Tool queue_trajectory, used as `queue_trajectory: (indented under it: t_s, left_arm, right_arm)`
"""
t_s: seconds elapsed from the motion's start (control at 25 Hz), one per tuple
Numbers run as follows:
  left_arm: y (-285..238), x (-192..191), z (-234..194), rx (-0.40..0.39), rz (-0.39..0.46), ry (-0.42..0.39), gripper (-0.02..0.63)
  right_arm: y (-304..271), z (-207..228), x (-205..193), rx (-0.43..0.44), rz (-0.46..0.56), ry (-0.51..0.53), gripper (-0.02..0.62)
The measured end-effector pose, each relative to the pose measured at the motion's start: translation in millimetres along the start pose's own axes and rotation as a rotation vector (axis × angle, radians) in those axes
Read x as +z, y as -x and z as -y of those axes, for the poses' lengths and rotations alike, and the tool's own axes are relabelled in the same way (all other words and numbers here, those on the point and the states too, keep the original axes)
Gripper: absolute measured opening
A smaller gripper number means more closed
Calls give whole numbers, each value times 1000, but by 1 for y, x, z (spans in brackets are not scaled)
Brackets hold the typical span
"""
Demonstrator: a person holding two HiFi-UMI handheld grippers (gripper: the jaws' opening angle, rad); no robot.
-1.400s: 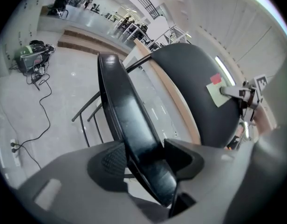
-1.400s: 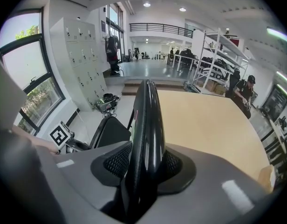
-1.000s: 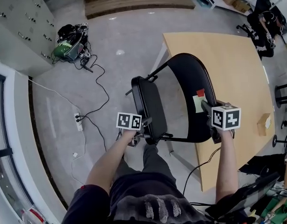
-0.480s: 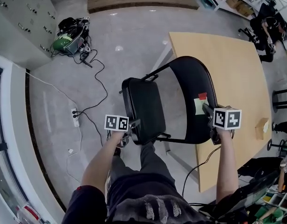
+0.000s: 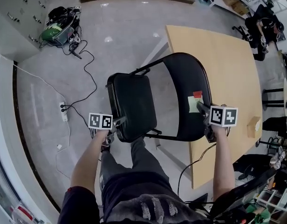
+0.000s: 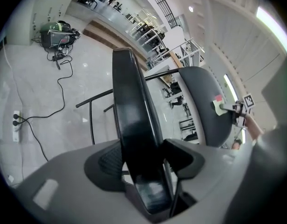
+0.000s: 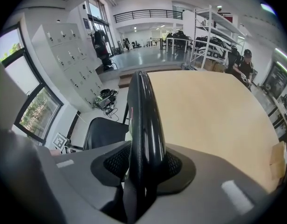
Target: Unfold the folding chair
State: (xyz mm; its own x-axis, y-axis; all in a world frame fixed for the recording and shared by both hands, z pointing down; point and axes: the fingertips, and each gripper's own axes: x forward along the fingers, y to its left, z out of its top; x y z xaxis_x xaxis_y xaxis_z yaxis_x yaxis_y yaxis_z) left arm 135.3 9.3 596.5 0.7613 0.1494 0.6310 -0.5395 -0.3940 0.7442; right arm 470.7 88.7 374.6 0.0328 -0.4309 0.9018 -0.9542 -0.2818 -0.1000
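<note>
Folding chair (image 5: 185, 92) in left gripper (image 5: 119, 123)

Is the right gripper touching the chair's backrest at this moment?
Touching. The right gripper view shows the right gripper closed on the edge of the backrest, with both pads pressed against its two faces and no gap on either side.

Black chair (image 5: 132, 104), tan table (image 5: 227, 64)
</note>
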Motion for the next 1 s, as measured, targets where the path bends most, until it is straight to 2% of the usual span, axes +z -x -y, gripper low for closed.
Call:
queue_trajectory:
  t_s: [0.24, 0.44, 0.72, 1.0]
  left_arm:
    - [5, -11, -27, 10, 21, 35, 267]
    - [9, -17, -64, 43, 46, 110, 270]
    - [10, -22, -93, 44, 54, 122, 276]
    - [4, -25, -126, 52, 79, 167, 290]
  right_arm:
    - [-6, -3, -11, 9, -20, -17, 147]
    - [-17, -8, -18, 24, -47, -34, 149]
    - [-30, -8, -24, 45, -75, -51, 152]
    - [-42, -15, -27, 59, -105, -55, 152]
